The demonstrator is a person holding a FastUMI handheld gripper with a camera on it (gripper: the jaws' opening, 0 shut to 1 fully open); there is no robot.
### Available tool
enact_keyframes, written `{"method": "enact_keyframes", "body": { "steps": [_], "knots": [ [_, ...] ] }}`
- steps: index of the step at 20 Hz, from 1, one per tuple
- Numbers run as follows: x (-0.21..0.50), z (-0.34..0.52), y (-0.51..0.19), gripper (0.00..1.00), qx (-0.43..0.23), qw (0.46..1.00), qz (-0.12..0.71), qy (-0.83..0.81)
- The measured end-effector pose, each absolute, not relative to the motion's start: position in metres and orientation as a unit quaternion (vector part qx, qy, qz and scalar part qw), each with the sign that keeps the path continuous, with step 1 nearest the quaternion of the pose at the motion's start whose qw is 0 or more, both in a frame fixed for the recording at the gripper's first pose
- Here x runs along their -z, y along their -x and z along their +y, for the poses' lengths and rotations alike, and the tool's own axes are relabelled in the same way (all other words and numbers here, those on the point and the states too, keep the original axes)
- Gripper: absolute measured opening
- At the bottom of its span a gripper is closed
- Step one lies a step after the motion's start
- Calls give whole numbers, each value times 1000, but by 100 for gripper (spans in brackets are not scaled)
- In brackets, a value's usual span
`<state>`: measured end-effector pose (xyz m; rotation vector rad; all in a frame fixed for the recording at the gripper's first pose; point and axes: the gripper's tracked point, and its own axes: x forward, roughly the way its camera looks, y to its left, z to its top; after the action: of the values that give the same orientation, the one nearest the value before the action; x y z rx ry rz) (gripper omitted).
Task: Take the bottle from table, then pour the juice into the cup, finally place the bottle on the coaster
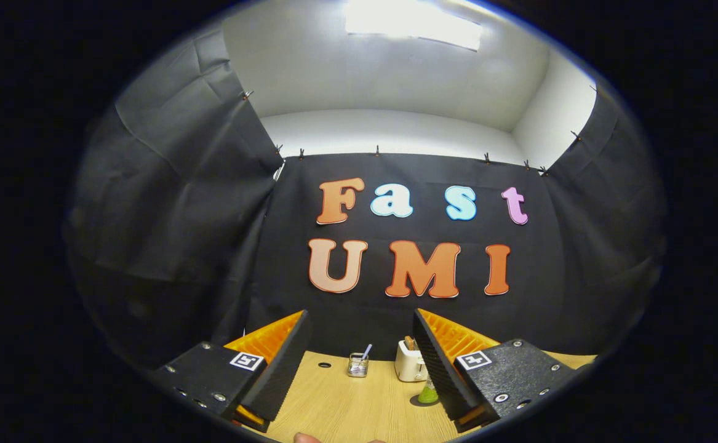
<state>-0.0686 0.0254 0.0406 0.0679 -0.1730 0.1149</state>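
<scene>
The gripper is held up high, looking across the light wooden table at the black cloth wall. Its two fingers are wide apart with nothing between them.

Beyond the fingers stands a small clear glass cup with a straw-like stick in it. Beside that is a little white toaster with bread in it.

A small bottle with green juice stands on a dark round coaster, just beside the right finger, which hides part of it.

So the bottle already stands where the task wants it. It could be waiting to be picked up, or it could be put back after pouring.

A fingertip peeks in at the bottom.
</scene>
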Motion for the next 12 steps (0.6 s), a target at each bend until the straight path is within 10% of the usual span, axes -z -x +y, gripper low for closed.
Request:
{"method": "enact_keyframes", "body": {
  "steps": [12],
  "knots": [
    [-21,10,52,98,-33,997,-61,-35]
  ]
}}
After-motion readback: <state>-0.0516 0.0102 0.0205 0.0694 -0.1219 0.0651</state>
